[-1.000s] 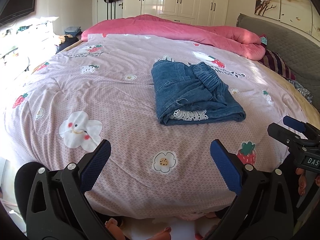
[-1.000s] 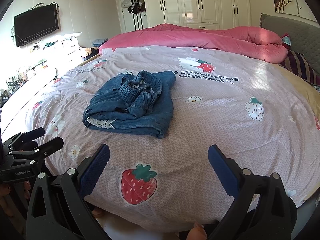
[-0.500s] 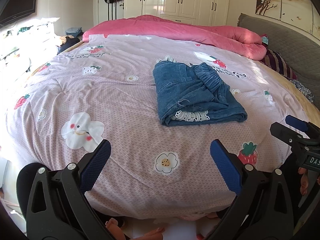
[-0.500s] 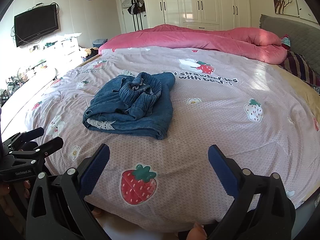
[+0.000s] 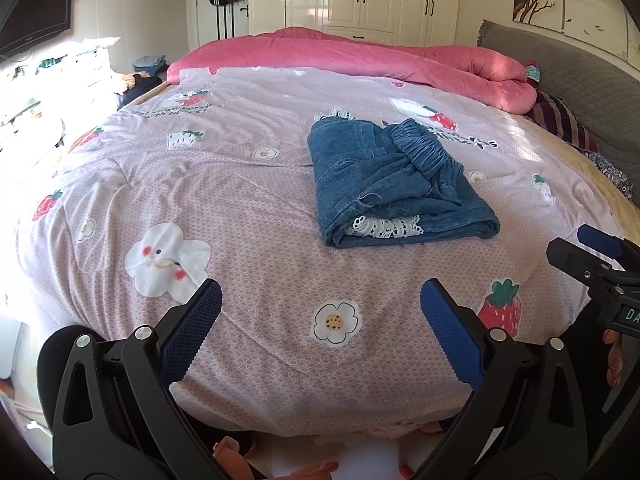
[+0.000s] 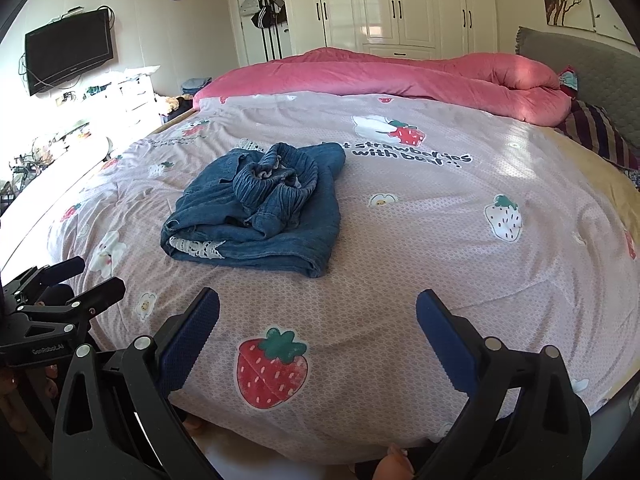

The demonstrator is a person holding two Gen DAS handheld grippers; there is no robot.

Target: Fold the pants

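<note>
Blue denim pants [image 5: 394,184] with white lace trim lie folded in a compact bundle on the pink strawberry-print quilt [image 5: 248,184]; the elastic waistband sits bunched on top. In the right wrist view the same pants [image 6: 260,212] lie left of centre. My left gripper [image 5: 320,312] hangs open near the bed's front edge, well short of the pants, nothing between its blue pads. My right gripper [image 6: 318,320] is open too, over a strawberry print at the front edge. Each gripper shows at the side of the other's view: the right gripper [image 5: 592,252], the left gripper [image 6: 64,288].
A rolled pink duvet [image 5: 360,56] lies across the far side of the bed. A grey headboard [image 5: 580,76] and striped pillow [image 5: 564,120] are at the right. White wardrobes [image 6: 400,4] stand behind, a wall TV [image 6: 68,52] and cluttered shelves at the left.
Both grippers have drawn back slightly and tilted up a little; the pants lie still in the same folded bundle. Both stay open.
</note>
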